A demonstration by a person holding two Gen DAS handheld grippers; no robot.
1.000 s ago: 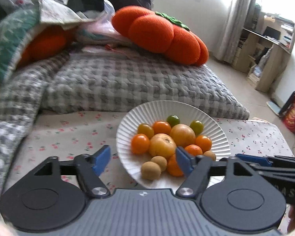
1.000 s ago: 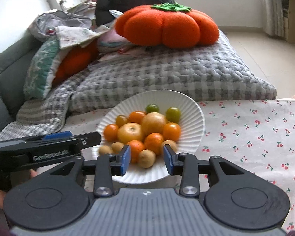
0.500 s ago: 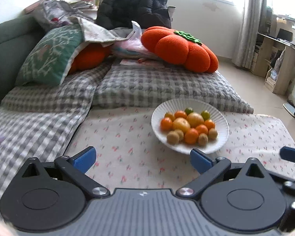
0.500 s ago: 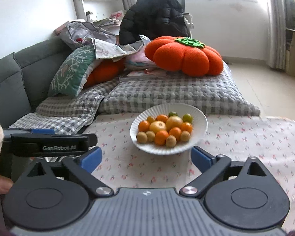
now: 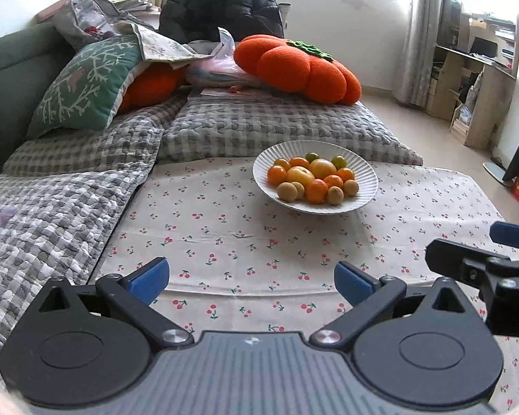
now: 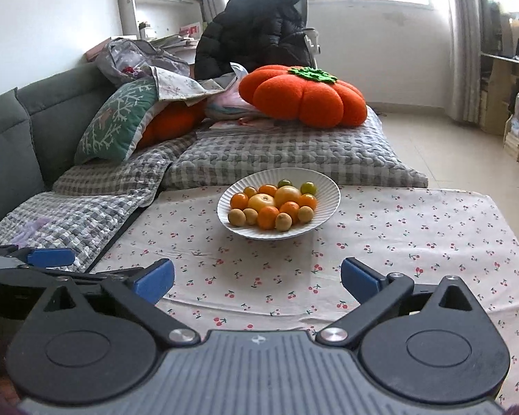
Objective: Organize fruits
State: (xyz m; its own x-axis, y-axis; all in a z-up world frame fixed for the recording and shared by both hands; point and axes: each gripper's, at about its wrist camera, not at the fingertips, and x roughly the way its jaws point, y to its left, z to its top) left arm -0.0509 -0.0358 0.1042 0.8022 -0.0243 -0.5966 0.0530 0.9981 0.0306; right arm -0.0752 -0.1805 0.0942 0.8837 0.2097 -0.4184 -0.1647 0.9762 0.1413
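Observation:
A white ribbed plate [image 5: 365,176] [image 6: 328,186] stands on the cherry-print cloth [image 5: 245,235] [image 6: 398,231]. It holds several fruits: orange ones [image 5: 316,191] [image 6: 267,217], two pale yellow ones [image 5: 322,168] [image 6: 261,202], small tan ones [image 5: 287,191] [image 6: 236,217] and green ones [image 5: 312,156] [image 6: 308,187]. My left gripper [image 5: 252,282] is open and empty, well short of the plate. My right gripper [image 6: 257,282] is open and empty too, at a like distance. The right gripper's fingers [image 5: 474,263] show at the right edge of the left wrist view.
A grey checked quilt [image 5: 266,131] [image 6: 287,155] lies behind the plate, with an orange pumpkin cushion [image 5: 294,69] [image 6: 304,100] and a green cushion [image 5: 86,86] [image 6: 117,121] on it. A dark jacket [image 6: 259,31] hangs at the back. A wooden desk [image 5: 474,83] stands at the right.
Both grippers have drawn back from the plate, which now looks smaller and farther off. Both have opened wide; the right one was nearly shut over the front fruits a second ago.

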